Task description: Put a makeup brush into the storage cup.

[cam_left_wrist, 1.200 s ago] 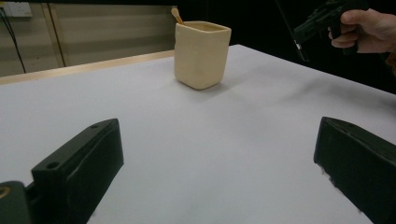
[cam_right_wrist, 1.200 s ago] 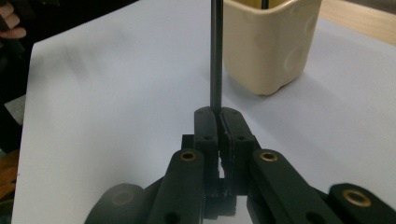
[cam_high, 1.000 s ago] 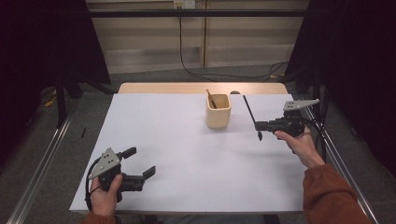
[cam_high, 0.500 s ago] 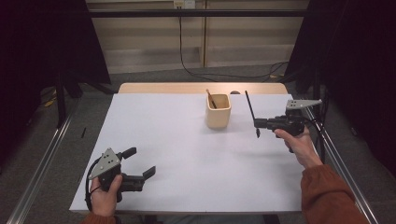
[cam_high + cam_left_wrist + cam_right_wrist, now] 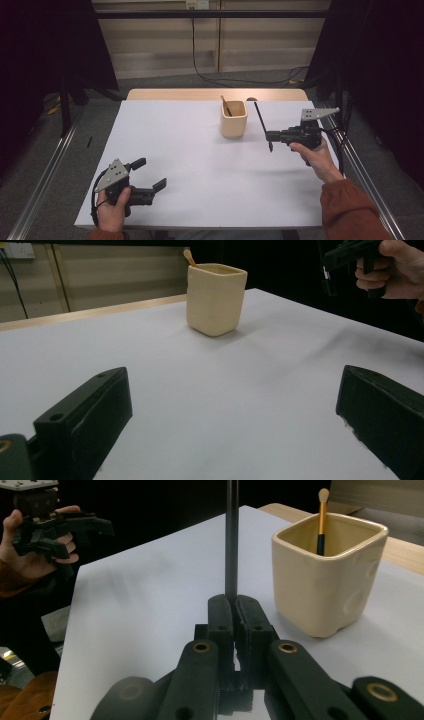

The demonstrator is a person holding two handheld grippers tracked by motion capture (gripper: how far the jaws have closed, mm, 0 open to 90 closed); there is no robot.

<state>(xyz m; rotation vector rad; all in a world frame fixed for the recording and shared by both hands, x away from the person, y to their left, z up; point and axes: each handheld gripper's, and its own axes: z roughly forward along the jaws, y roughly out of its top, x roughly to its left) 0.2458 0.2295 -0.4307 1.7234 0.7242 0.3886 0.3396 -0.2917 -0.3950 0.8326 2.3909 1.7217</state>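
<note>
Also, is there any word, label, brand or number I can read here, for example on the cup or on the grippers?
None: no readable text stands on the cream cup, the thin black stick, the left gripper, the right gripper or the white table.

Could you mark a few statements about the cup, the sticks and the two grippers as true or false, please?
1. The right gripper is shut on the black stick. True.
2. The cream cup is empty. False: a brush with a gold handle stands in it.
3. The left gripper is open and holds nothing. True.
4. The black stick already stands inside the cup. False: it is held beside the cup, outside it.
5. The cup lies tipped on its side. False: it stands upright on the white table.
</note>
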